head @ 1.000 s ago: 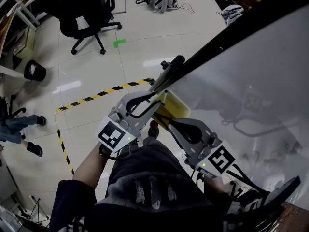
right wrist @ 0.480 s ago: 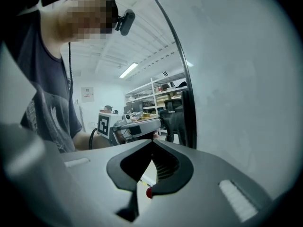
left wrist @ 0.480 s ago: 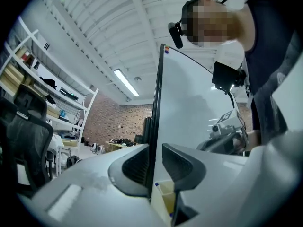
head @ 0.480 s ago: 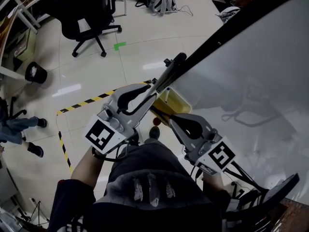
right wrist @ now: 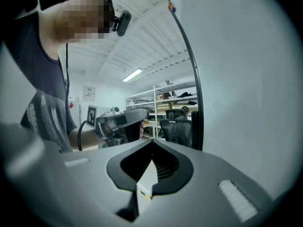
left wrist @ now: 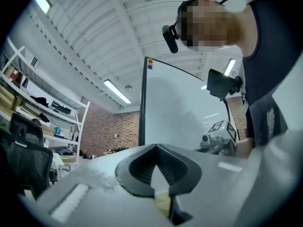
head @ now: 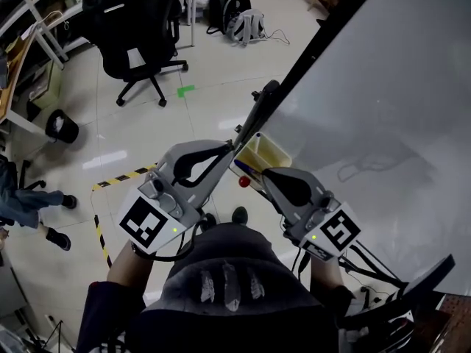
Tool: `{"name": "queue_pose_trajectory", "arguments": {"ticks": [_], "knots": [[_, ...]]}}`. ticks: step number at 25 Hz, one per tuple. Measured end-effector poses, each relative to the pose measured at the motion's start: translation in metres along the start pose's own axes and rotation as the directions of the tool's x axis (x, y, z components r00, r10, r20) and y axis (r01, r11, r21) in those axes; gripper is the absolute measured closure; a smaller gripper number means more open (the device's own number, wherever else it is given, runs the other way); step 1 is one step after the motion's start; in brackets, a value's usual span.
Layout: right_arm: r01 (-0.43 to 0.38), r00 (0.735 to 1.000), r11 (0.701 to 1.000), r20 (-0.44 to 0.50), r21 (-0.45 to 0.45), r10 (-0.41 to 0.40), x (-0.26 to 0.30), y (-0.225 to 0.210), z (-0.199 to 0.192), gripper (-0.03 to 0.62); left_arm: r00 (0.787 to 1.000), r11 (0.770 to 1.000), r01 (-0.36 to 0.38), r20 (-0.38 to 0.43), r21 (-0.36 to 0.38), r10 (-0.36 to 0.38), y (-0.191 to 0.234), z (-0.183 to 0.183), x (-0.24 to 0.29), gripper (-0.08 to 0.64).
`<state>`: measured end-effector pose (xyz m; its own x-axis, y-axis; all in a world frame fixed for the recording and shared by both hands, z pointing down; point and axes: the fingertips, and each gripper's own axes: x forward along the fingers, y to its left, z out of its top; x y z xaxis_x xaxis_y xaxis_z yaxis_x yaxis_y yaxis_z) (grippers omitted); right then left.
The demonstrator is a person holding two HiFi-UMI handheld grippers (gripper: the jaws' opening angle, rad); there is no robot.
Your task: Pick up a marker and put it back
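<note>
Lab/office w/ whiteboard [head: 383, 109], chair [head: 136, 20], shelves [right wrist: 168, 97].

All I can make out of the marker [head: 243, 182] from here is a small, round, red end, which I take to be its cap. It sits just off the near end of the yellow tray [head: 274, 151] that runs along the bottom edge of the whiteboard [head: 383, 109]. The barrel is hidden, so I cannot tell how it lies. Just beside it, at the tray's near corner, a dark blue bit [head: 247, 169] shows, too small for me to identify.
</note>
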<state>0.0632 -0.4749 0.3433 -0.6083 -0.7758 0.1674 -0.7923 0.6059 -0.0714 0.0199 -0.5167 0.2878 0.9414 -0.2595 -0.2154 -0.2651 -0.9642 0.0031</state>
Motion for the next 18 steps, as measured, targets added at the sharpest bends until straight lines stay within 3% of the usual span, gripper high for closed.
{"name": "queue_pose_trajectory", "arguments": {"ticks": [9, 18], "knots": [[0.002, 1.0, 1.0, -0.003, -0.012, -0.002, -0.022, 0.016, 0.004, 0.591, 1.0, 1.0, 0.005, -0.03, -0.001, -0.005, -0.029, 0.006, -0.014, 0.554], [-0.085, 0.994, 0.996, 0.071, -0.032, 0.087, -0.073, 0.043, 0.007, 0.591, 0.996, 0.998, -0.05, -0.069, 0.038, 0.053, -0.096, 0.007, -0.018, 0.555]]}}
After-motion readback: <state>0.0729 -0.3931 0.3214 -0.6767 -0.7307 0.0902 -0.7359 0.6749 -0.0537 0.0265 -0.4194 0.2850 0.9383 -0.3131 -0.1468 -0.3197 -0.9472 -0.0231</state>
